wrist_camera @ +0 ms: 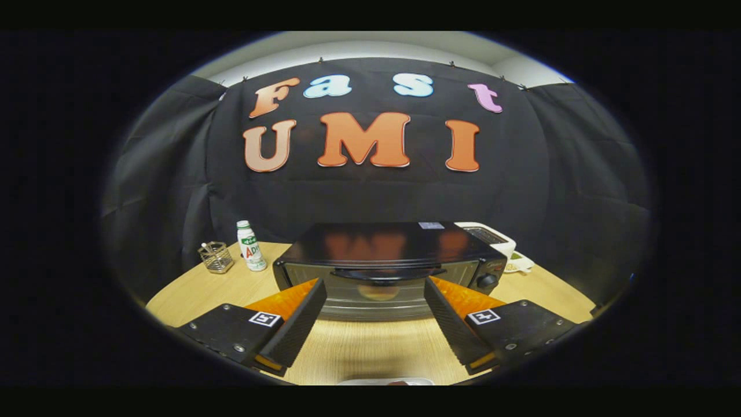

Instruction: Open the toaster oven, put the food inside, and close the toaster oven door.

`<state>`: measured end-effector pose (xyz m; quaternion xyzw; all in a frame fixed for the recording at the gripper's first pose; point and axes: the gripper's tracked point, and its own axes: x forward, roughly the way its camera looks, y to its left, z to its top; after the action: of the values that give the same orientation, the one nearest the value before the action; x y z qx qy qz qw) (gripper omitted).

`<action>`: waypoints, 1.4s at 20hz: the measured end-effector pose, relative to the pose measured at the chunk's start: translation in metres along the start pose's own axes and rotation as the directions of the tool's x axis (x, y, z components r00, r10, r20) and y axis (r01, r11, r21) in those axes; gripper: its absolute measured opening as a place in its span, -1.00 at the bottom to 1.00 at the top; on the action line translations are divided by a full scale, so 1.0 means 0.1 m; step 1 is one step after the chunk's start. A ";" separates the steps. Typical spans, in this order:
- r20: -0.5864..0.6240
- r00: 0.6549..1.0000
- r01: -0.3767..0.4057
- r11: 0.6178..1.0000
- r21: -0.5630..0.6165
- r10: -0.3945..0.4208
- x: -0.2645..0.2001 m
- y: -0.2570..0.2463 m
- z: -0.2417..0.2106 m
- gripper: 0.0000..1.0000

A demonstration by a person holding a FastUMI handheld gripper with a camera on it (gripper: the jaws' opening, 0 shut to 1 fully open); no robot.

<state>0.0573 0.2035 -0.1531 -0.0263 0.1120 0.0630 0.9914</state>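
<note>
The toaster oven (385, 263) stands on the counter (359, 350) toward its back edge, near the middle, door shut and facing forward. Left of it, near the back left corner, an upright bottle (250, 245) stands just beside a wire basket (216, 257), the basket farther left. Behind the oven's right rear corner sits a pop-up toaster (489, 234), and a small plate (519, 263) lies just in front of that, at the oven's right side. The claw (375, 298) hangs before the oven door, its fingers spread apart with nothing between them. Something flat lies at the counter's front edge, too cut off to tell.
</note>
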 end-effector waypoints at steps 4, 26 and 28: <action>0.035 0.999 -0.034 0.999 0.023 0.033 -0.30 -0.02 0.26 1.00; 0.170 0.984 0.063 0.998 0.001 -0.062 -1.49 -0.69 0.64 1.00; 0.171 0.984 0.052 0.999 0.001 -0.051 -1.50 -0.63 0.66 1.00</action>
<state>-0.0652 0.1273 -0.0525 -0.0253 0.0256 0.0395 0.9986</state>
